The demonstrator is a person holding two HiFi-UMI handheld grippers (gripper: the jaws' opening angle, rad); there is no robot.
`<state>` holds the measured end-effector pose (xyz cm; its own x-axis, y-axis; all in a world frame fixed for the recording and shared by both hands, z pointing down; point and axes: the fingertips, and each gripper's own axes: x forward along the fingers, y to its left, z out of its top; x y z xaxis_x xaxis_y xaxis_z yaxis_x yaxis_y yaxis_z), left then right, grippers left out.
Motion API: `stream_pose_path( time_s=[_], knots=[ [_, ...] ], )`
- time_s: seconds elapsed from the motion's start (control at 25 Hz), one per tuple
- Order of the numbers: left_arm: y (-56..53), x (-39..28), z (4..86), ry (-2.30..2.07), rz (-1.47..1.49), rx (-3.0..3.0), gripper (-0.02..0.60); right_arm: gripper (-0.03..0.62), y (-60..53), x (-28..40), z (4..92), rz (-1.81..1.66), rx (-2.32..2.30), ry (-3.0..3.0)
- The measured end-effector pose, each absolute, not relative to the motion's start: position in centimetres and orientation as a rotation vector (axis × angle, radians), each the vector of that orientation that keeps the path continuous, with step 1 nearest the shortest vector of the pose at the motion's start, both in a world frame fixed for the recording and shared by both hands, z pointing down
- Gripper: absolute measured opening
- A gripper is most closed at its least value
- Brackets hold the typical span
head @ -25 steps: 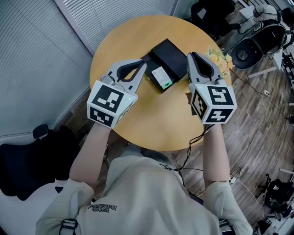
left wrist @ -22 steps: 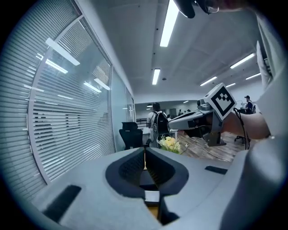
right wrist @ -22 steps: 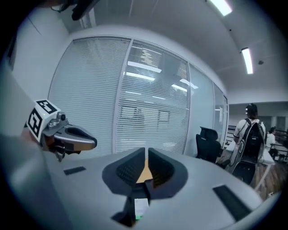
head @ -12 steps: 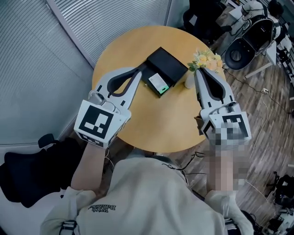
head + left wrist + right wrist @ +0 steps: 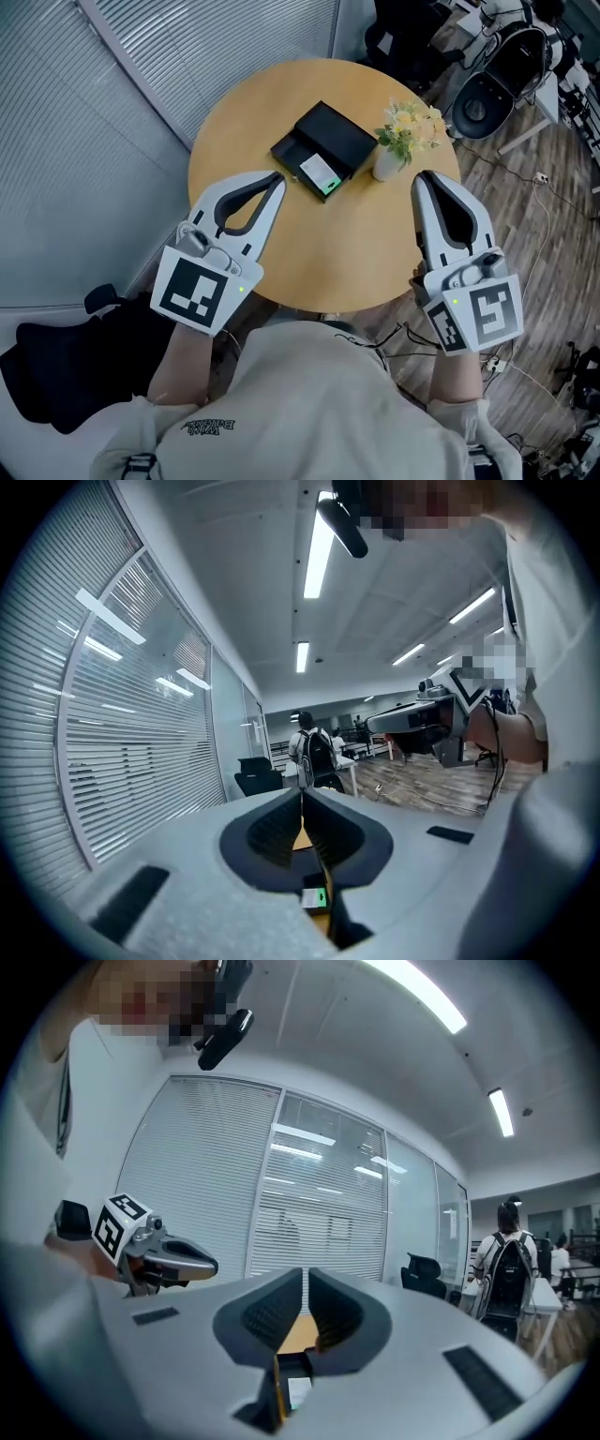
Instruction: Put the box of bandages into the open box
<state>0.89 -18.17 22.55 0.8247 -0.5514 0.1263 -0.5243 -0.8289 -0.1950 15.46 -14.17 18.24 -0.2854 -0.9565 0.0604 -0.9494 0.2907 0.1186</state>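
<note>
Small white-and-green cardboard box of bandages (image 5: 320, 174) lies flat at the near end of the black rectangular open box (image 5: 333, 133), on the round light-wood table (image 5: 356, 244). It looks set in the black tray part, touching it at least; can't confirm from this angle. Both the left gripper (image 5: 277, 177) and right gripper (image 5: 421, 177) hover over the near side of the table, well apart from the boxes, one on each side. Fingers of both are pressed together, nothing between them. Small white vase of yellow flowers (image 5: 387, 161) stands just beside the open box, on its right.

Handling, judged: light carton, stiff but crushable, slick printed faces. Take it across the two long edges at mid-length, gentle squeeze. The vase is near the right gripper's path, so a knock risk. Task looks done or nearly so.
</note>
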Motion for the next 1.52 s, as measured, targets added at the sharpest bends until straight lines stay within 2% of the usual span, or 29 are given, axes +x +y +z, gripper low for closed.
stream_pose_path(
  time_s=[0.52, 1.52],
  knots=[
    [-16.5, 0.2, 25.1, 0.889, -0.308, -2.850, 0.023, 0.041, -11.0, 16.2, 22.7, -0.003, 1.783, -2.399],
    [-15.3, -0.7, 25.8, 0.901, -0.328, -2.876, 0.023, 0.041, -10.2, 16.0, 24.2, 0.071, 1.779, -2.401]
  ],
)
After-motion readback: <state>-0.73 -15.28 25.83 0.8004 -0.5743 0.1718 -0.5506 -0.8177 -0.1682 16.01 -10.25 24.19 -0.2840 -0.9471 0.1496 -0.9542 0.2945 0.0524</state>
